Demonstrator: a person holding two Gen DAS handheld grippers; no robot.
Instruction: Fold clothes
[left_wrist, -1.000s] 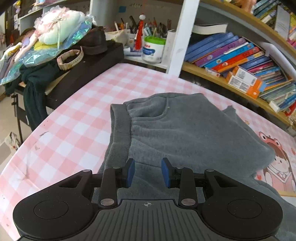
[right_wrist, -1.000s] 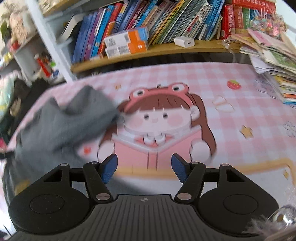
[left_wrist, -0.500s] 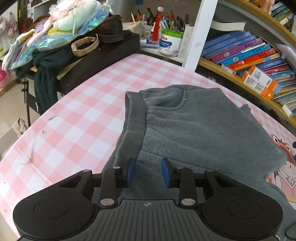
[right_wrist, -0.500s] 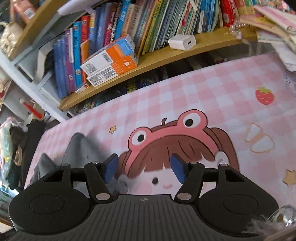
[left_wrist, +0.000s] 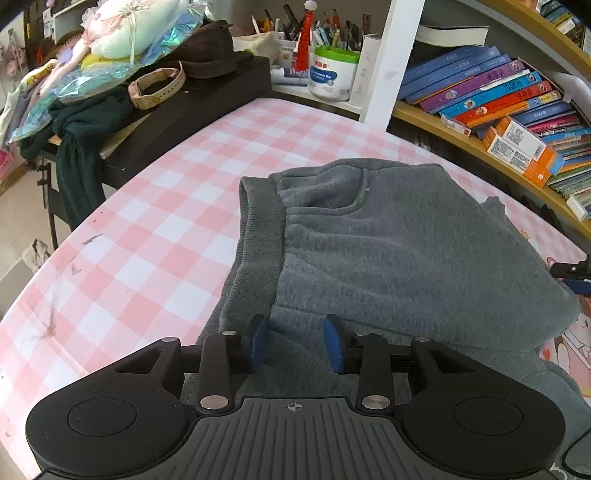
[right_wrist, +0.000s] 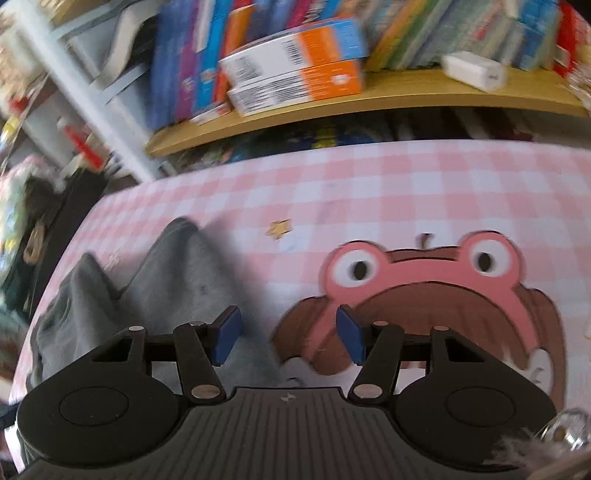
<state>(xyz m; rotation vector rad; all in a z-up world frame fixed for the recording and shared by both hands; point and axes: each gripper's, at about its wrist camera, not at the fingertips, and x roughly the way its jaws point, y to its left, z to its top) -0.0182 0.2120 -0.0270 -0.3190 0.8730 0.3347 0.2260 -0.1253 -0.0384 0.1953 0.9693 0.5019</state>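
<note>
Grey fleece sweatpants (left_wrist: 388, 251) lie folded over on the counter (left_wrist: 155, 229), which wears a pink-and-white checked cover; ribbed waistband (left_wrist: 258, 236) toward the left, a curved pocket seam just right of it. Left hand-held gripper (left_wrist: 295, 341) hovers low over the near edge of the garment, just right of the waistband's lower end. Its blue pads (left_wrist: 257, 343) stand apart with grey cloth showing behind the gap; whether they touch or pinch any fabric cannot be told from this angle, and the jaws have just been opening slightly. Right hand-held gripper (right_wrist: 288, 334) sits over the garment's right edge: its left pad is over grey fleece (right_wrist: 177, 280), its right pad over the printed cartoon girl in a frog hood (right_wrist: 424, 280) on the cover. Jaws part-open and just been closing; nothing is clamped between them, only the cloth edge and bare cover visible below. Right wrist view is motion-blurred. In the left wrist view a dark tip with blue pad, the right hand-held gripper, shows at the far right rim beside the sweatpants' right side. Beyond the counter: a wooden bookshelf (left_wrist: 461, 136) with stacked picture books (left_wrist: 491, 88) and an orange-and-white box (left_wrist: 521, 151); a white tub with green lid (left_wrist: 330, 75) holding pens; a dark side table (left_wrist: 192, 107) at left piled with a plush toy (left_wrist: 129, 22), iridescent wrap, a dark green garment (left_wrist: 81, 147) hanging down and a beige strap (left_wrist: 157, 88).
</note>
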